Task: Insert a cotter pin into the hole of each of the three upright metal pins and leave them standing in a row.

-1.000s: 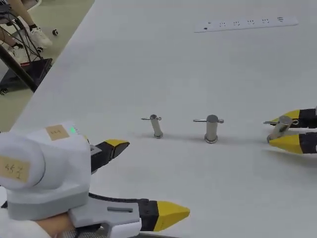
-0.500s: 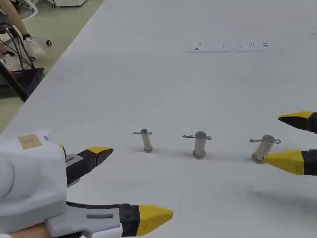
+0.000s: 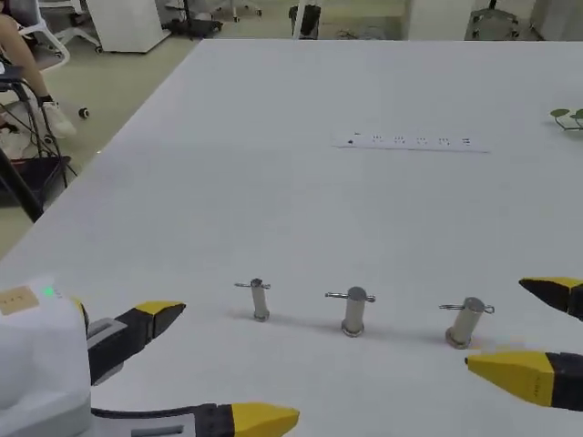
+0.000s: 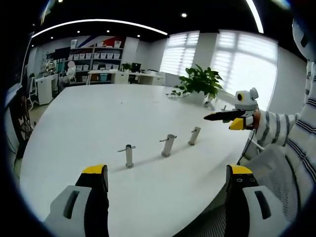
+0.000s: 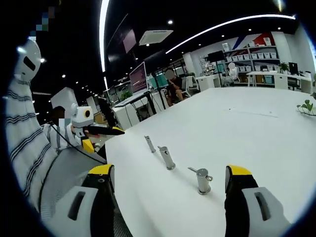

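Observation:
Three short metal pins stand in a row on the white table, each with a cotter pin through its head: left pin [image 3: 260, 300], middle pin [image 3: 353, 310], right pin [image 3: 466, 320]. My right gripper [image 3: 522, 326] is open just right of the right pin, not touching it. My left gripper [image 3: 214, 366] is open at the near left, short of the row. The left gripper view shows the row [image 4: 168, 145] ahead of the wide-apart jaws, with the right gripper [image 4: 229, 116] beyond it. In the right gripper view the nearest pin [image 5: 202, 180] stands between the spread jaws.
A white power strip [image 3: 410, 141] lies far back on the table [image 3: 273, 164]. A green plant [image 3: 569, 116] sits at the far right edge. The table's left edge drops to a floor with chairs and cables [image 3: 27, 109].
My right gripper opened, let go of the tilted right pin and drew back toward me. That pin now stands in the row. The head camera tilted up.

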### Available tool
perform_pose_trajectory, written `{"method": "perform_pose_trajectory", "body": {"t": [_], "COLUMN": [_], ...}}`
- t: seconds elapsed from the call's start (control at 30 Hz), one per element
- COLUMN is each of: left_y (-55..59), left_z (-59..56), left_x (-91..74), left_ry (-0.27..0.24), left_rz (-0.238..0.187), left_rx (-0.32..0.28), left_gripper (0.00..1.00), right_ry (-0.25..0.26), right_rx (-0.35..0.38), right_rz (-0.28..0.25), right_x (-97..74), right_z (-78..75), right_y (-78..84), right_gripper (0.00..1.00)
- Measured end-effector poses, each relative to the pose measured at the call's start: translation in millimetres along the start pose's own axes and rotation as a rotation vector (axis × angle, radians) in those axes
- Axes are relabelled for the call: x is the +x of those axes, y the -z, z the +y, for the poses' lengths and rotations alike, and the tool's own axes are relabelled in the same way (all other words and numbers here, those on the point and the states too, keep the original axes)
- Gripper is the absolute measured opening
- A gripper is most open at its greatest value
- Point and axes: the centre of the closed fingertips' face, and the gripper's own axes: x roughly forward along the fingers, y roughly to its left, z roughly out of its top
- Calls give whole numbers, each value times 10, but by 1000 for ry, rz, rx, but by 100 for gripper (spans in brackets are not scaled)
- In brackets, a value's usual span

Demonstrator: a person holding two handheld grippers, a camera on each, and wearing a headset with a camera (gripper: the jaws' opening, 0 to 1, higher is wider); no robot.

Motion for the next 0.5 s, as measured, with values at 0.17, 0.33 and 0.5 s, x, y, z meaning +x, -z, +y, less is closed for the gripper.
{"method": "perform_pose_trajectory", "body": {"t": [0.17, 0.33, 0.5], "left_y": [10, 59, 67], "left_z": [25, 47, 100], "left_x": [-56, -102, -143], "left_ry": [-9, -17, -34], "left_rz": [4, 36, 37], "left_rx": [0, 21, 0], "left_gripper": [99, 99, 99], "right_ry": [40, 85, 121], "right_rx": [39, 117, 141], "right_rz": [-15, -25, -15], "right_x": [-44, -87, -122], "right_z": [65, 88, 127], "right_y": [-10, 20, 97], "right_gripper": [98, 98, 98]}}
